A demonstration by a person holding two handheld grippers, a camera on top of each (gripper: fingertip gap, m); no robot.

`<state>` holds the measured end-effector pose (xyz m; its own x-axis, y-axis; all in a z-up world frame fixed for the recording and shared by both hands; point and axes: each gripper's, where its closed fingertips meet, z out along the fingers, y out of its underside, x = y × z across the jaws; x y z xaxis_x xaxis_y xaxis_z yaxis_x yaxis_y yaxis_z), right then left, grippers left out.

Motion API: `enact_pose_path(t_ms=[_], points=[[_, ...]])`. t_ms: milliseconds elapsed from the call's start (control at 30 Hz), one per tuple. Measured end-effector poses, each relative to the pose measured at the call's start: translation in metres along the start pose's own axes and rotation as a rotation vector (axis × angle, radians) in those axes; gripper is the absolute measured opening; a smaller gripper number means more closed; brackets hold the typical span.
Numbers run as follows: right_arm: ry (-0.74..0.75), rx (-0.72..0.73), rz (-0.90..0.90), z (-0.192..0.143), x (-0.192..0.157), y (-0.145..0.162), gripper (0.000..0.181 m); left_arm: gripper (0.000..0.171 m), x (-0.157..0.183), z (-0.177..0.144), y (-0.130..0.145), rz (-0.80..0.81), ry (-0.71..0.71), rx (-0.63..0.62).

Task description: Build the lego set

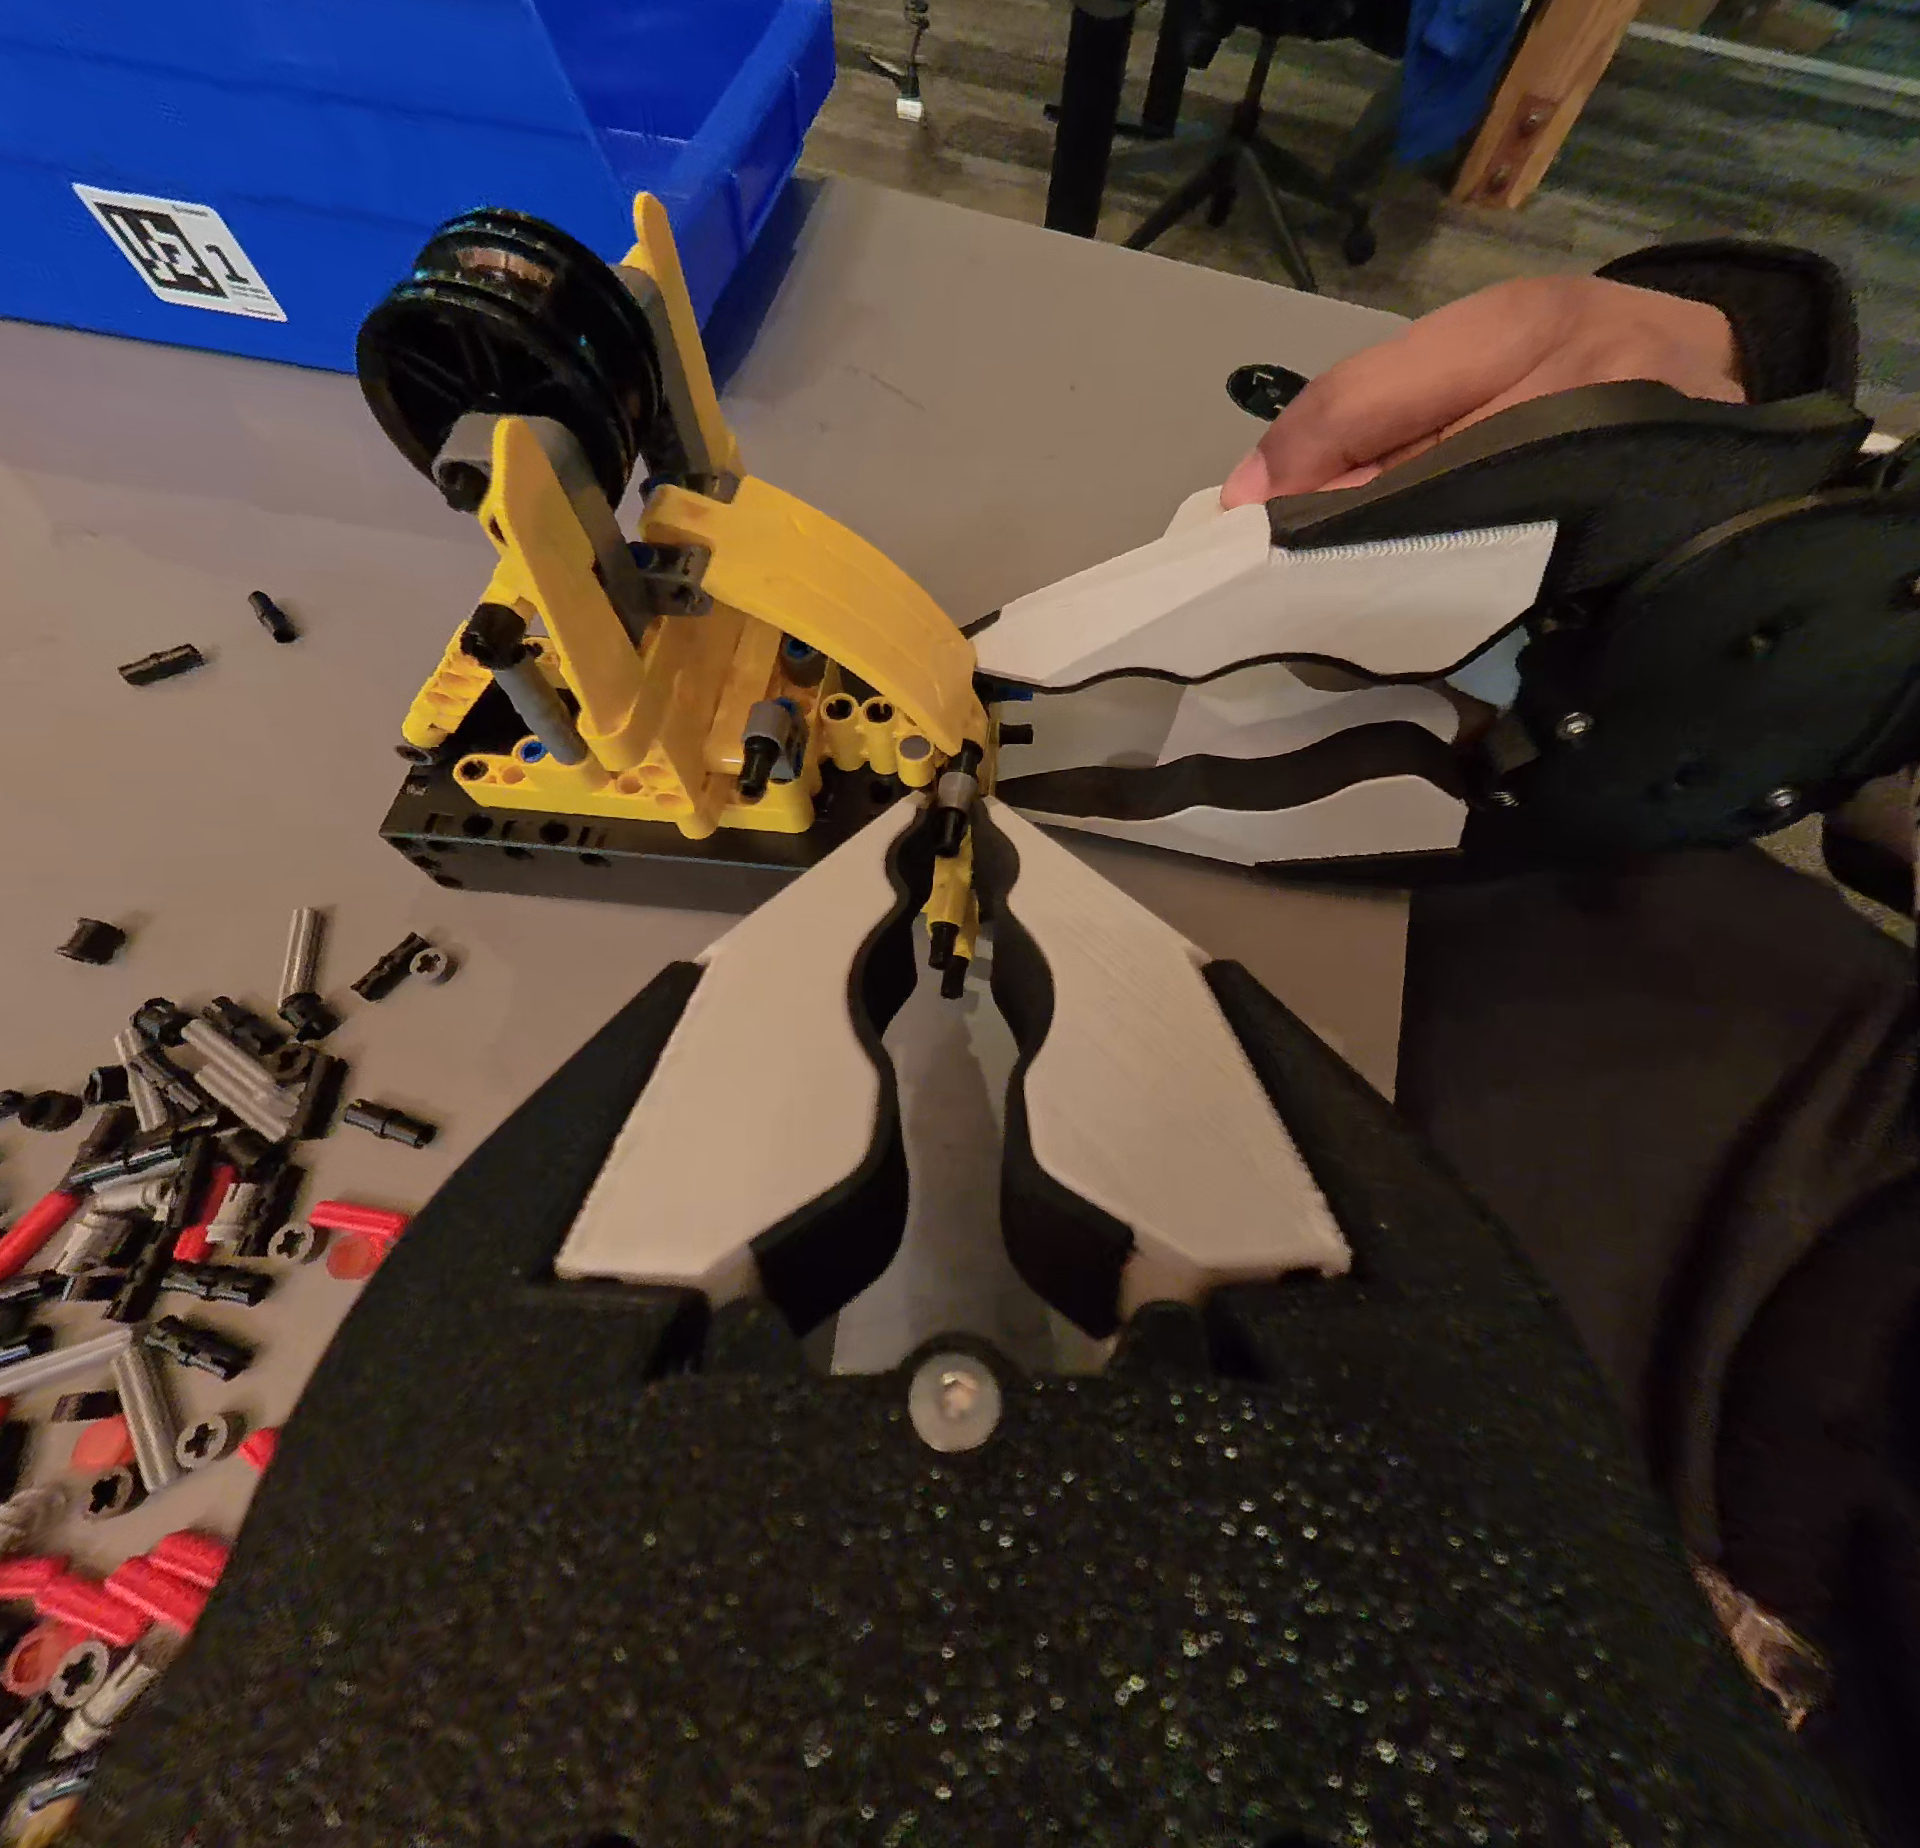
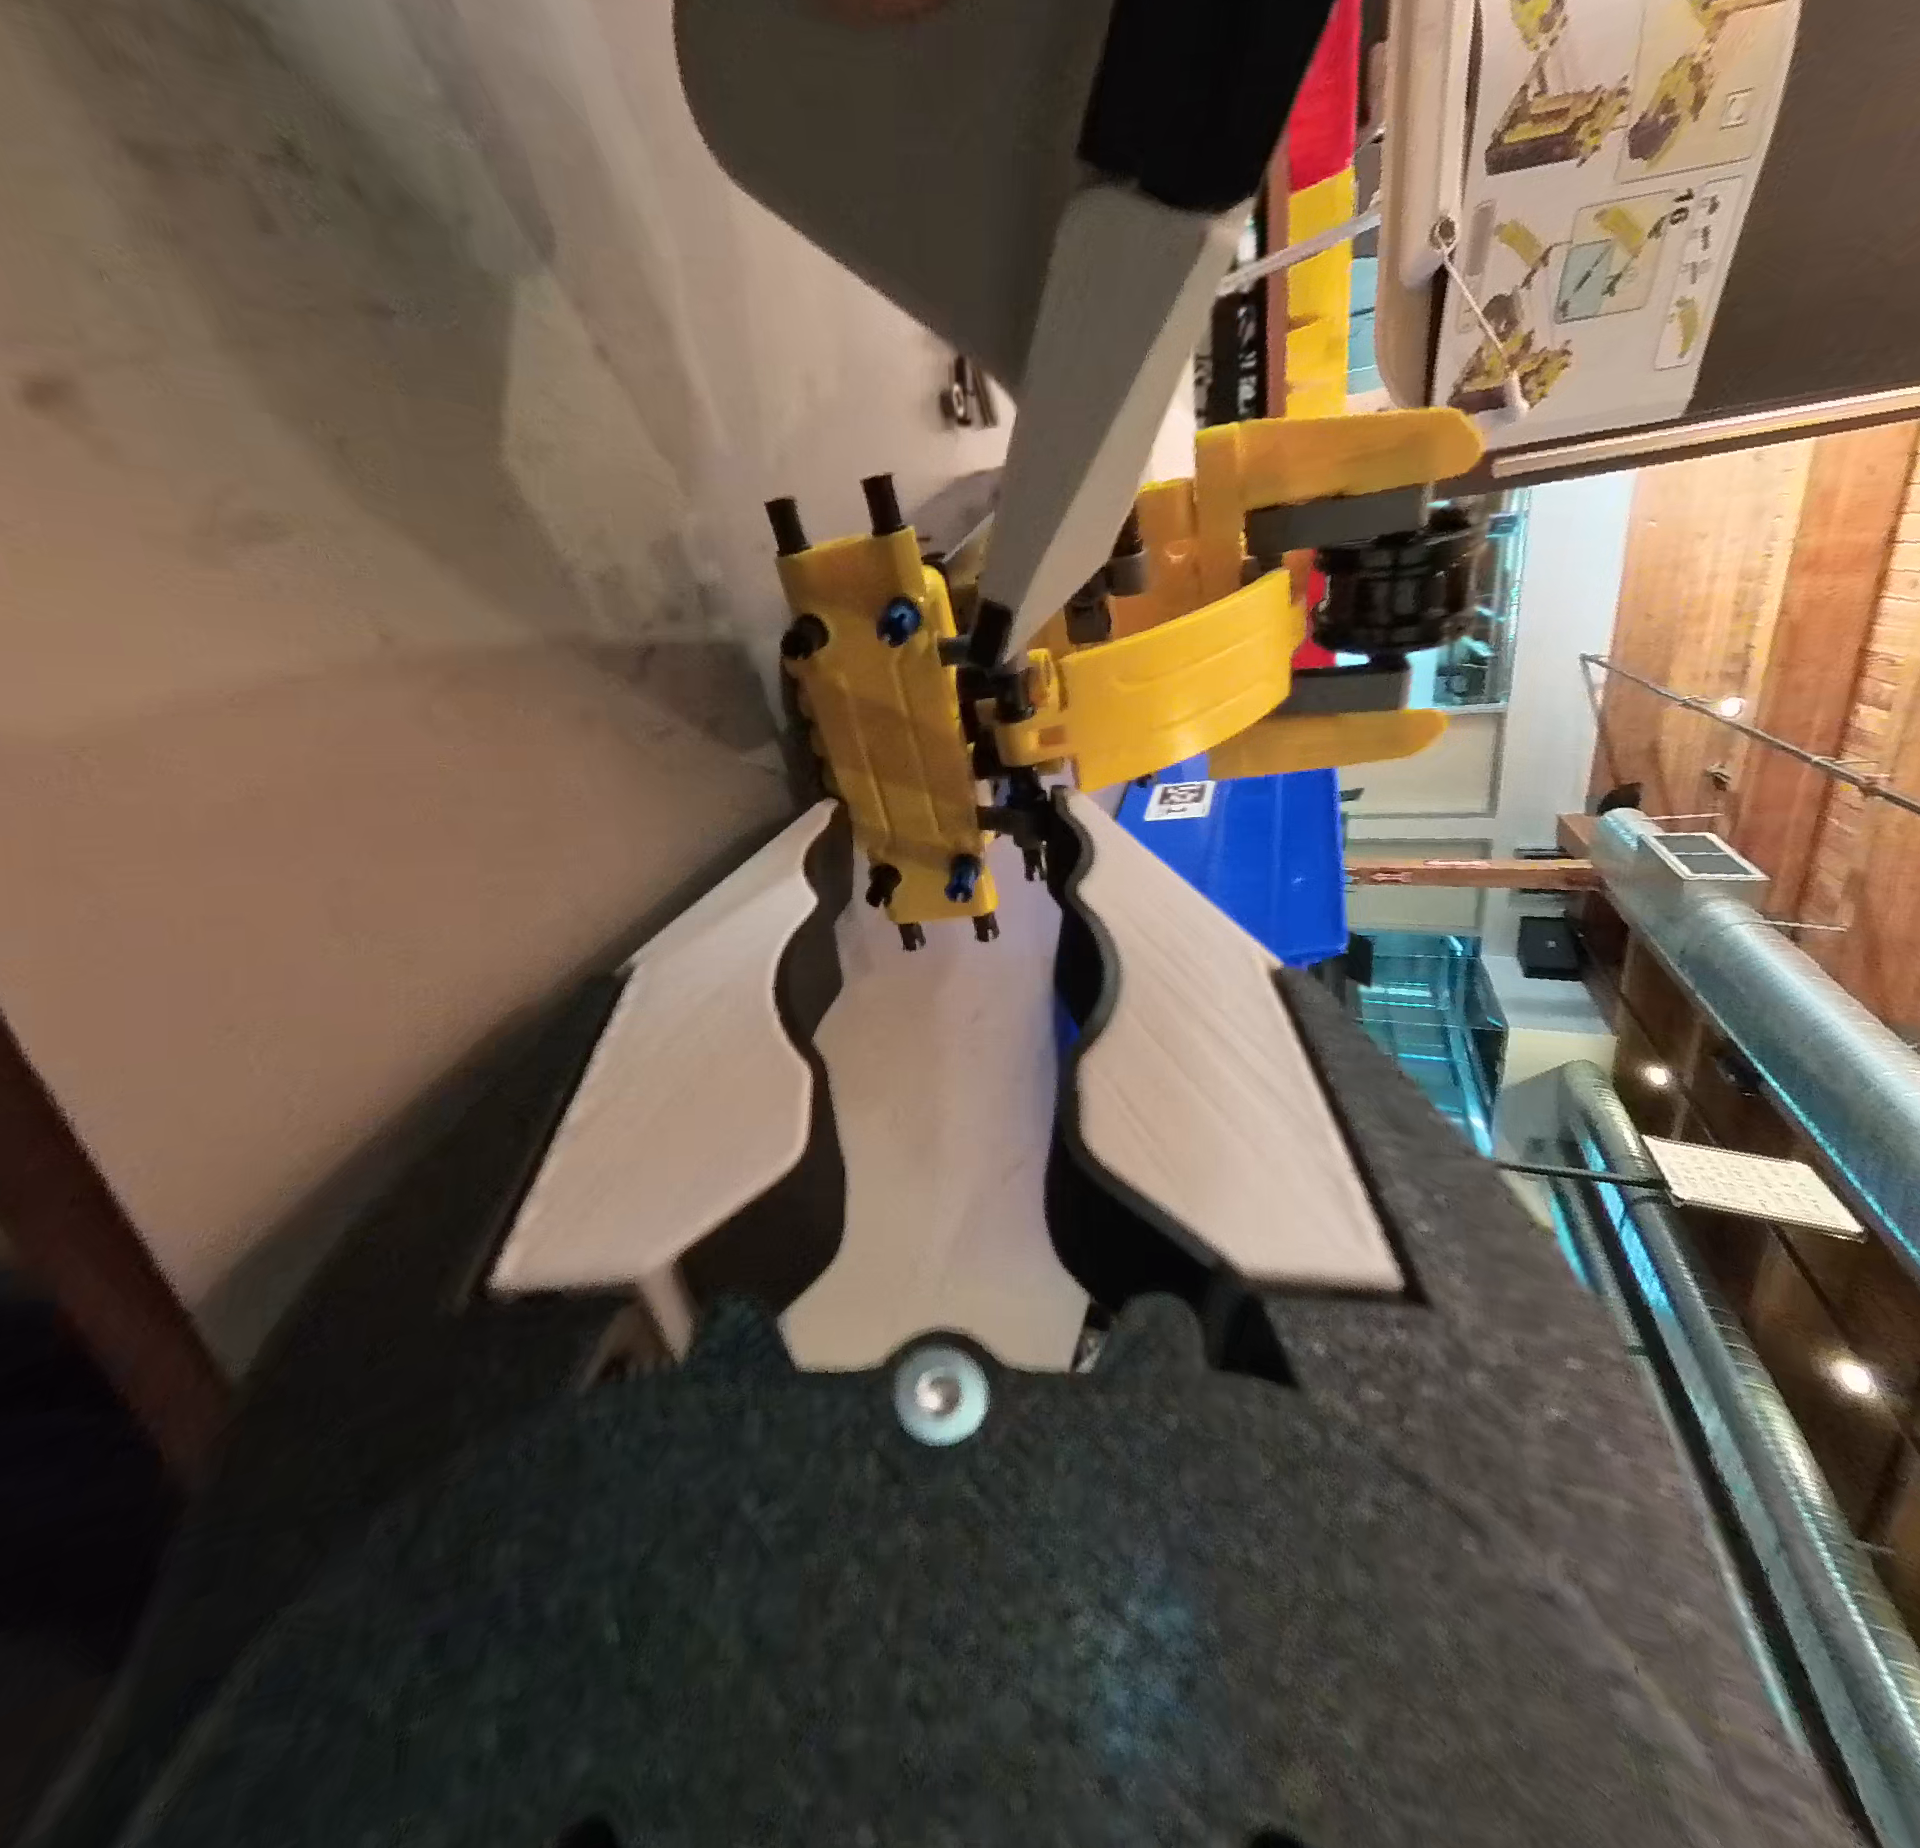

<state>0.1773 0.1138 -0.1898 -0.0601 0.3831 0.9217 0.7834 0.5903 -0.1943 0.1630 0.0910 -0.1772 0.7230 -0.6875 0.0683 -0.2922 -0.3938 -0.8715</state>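
A yellow and black brick model (image 1: 665,697) with a black wheel (image 1: 509,354) stands on the grey table (image 1: 1039,396). My left gripper (image 1: 954,822) is shut on a narrow yellow panel (image 1: 954,905) with black pins, at the model's near right corner. My right gripper (image 1: 987,718) comes in from the right, held by a hand (image 1: 1455,385). In the right wrist view, my right gripper (image 2: 945,822) has its fingertips against both edges of the panel (image 2: 883,718). The model (image 2: 1174,676) lies just beyond. One left gripper finger (image 2: 1101,396) crosses in front.
A blue bin (image 1: 364,84) stands behind the model. A pile of loose black, grey and red parts (image 1: 156,1227) lies at the left. A building instruction sheet (image 2: 1600,167) hangs at the back. The table edge runs close on the right. Less than 4 cm separates the two grippers' tips.
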Motion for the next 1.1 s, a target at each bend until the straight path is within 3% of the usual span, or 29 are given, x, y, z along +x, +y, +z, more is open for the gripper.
enact_pose_path(t_ms=[800, 833, 900, 1000, 1100], points=[[-0.061, 0.027, -0.034, 0.0005, -0.0012, 0.0010, 0.040, 0.006, 0.0024, 0.0007, -0.0002, -0.045, -0.045, 0.005], [-0.068, 0.028, -0.033, -0.0001, -0.0010, 0.0012, 0.037, 0.006, 0.0024, 0.0009, -0.0002, -0.047, -0.044, 0.005], [-0.061, 0.051, -0.032, -0.0062, 0.0050, 0.0008, 0.007, 0.006, 0.0048, 0.0012, 0.0002, -0.048, -0.033, 0.002], [-0.030, 0.085, -0.043, -0.0079, 0.0067, 0.0020, 0.008, 0.006, 0.0060, 0.0018, -0.0001, -0.032, -0.049, 0.001], [-0.024, 0.055, -0.063, -0.0056, 0.0033, 0.0014, 0.023, 0.006, 0.0044, 0.0020, -0.0009, -0.030, -0.058, 0.005]])
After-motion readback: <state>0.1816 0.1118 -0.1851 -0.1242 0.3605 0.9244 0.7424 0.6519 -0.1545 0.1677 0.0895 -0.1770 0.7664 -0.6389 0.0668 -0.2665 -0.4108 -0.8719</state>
